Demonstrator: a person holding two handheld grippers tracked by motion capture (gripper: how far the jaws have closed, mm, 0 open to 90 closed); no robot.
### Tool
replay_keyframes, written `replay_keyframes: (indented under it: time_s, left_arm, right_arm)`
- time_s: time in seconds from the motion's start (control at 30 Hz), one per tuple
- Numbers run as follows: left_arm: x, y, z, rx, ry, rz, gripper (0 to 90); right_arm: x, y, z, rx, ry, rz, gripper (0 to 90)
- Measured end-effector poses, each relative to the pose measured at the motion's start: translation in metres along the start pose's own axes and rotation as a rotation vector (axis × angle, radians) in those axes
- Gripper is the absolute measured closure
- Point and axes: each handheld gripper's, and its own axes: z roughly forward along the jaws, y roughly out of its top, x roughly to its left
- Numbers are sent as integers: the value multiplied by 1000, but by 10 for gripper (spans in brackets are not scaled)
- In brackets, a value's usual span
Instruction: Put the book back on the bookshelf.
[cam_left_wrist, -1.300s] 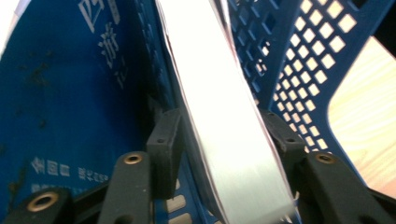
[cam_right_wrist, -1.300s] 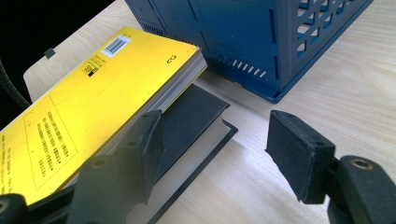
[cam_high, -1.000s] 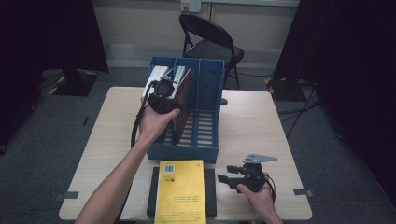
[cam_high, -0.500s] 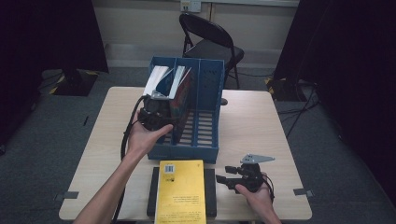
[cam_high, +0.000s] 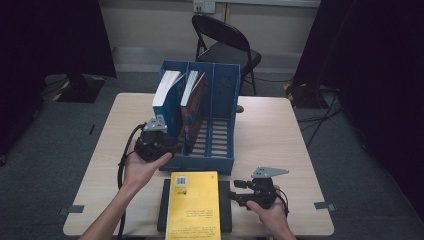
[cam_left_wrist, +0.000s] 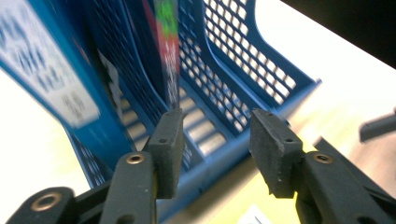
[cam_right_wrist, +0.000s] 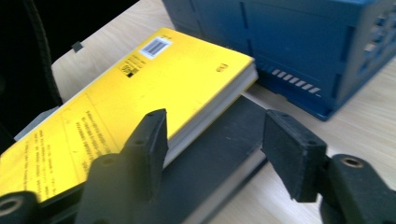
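Black jaws, brass-coloured screws, bare forearms

No legible text on anything.

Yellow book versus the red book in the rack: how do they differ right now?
The yellow book lies flat on a black book on the table; the red book stands upright in the blue rack. The yellow one shows its barcoded cover; the red one shows page edges on top. Neither is gripped.

Black folding chair (cam_high: 225, 42), grey carpet (cam_high: 60, 135)
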Motion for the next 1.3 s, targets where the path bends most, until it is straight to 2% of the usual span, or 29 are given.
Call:
replay_keyframes:
  time_s: [0.07,0.13,0.27,0.33,0.37,0.43,0.5,0.6,0.67,0.7,0.77,0.83,1.0,1.07,1.1,1.17,1.2,1.23,1.3]
  left_arm:
    - [0,-8,-3,3,-4,10,560]
    - [0,-19,-6,8,-32,8,561]
    - [0,-34,-7,43,-32,17,548]
    - [-2,-41,-8,57,-25,22,515]
    - [-3,-46,-9,61,-30,30,497]
    - [-4,-53,-8,65,-43,23,489]
    - [-5,-61,-7,69,-43,44,486]
    - [0,-73,-3,83,-65,24,478]
    - [4,-80,2,94,-41,-2,453]
    - [5,-82,3,98,-34,-10,430]
    - [9,-86,6,95,-63,-22,427]
    - [9,-88,8,98,-53,-2,421]
    - [9,-90,14,101,-74,8,417]
    - [6,-92,19,109,-83,2,418]
    - [6,-92,20,113,-87,17,425]
    - [5,-94,22,114,-112,31,461]
    - [4,-95,21,106,-130,32,514]
    - [2,-96,20,95,-121,54,577]
    - [1,-97,20,86,-107,74,589]
  right_arm:
    - [4,2,3,6,13,-11,442]
    - [8,3,8,21,19,-25,459]
    - [15,6,17,39,33,-44,484]
    - [18,7,22,48,28,-48,483]
    - [19,7,25,56,30,-53,476]
    - [19,6,32,76,19,-42,479]
    - [18,5,38,95,9,-41,481]
    - [19,7,43,102,15,-42,489]
    - [18,9,47,99,25,-57,495]
    - [16,10,49,101,36,-60,498]
    - [15,14,52,106,49,-72,517]
    - [15,18,57,110,58,-94,531]
    - [14,26,72,112,119,-116,579]
    - [17,29,77,115,123,-128,592]
    - [20,31,80,115,119,-136,593]
    - [23,32,84,112,116,-138,590]
    - [23,32,84,112,112,-137,580]
    - [23,31,83,110,105,-135,577]
    - [25,29,79,113,100,-139,555]
